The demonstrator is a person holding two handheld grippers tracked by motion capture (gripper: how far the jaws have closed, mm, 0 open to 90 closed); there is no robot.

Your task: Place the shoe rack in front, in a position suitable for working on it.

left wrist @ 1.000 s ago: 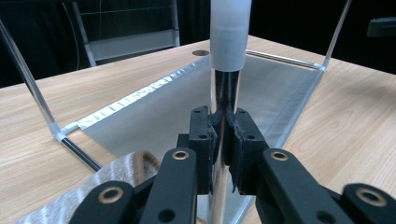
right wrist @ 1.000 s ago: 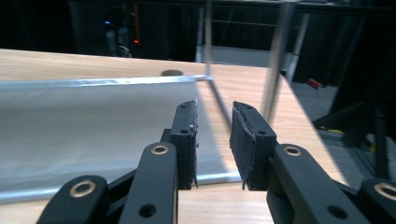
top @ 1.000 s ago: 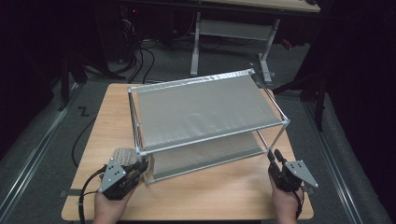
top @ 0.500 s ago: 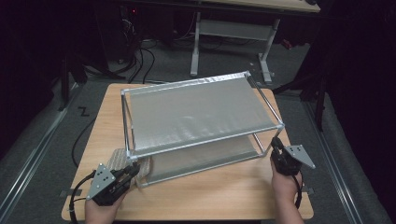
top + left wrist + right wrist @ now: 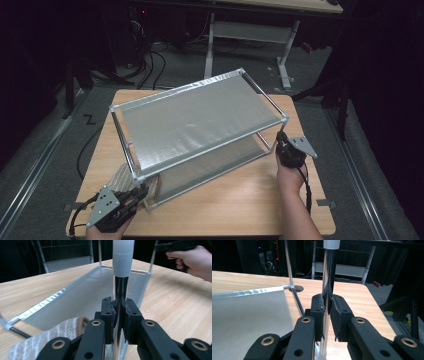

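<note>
A two-tier metal rack (image 5: 200, 125) lies diagonally across the bench (image 5: 250, 200). Left fingers (image 5: 119, 312) pinch its near-left post; right fingers (image 5: 327, 312) pinch its right-end post.

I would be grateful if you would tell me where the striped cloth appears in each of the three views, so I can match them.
High view: the striped cloth lies at lower left, under the rack's near-left corner, just above the left gripper.
Left gripper view: bottom left, beside the jaws.
Right gripper view: not in it.
Shared landmark: the rack's lower shelf, seen in all three.
</note>
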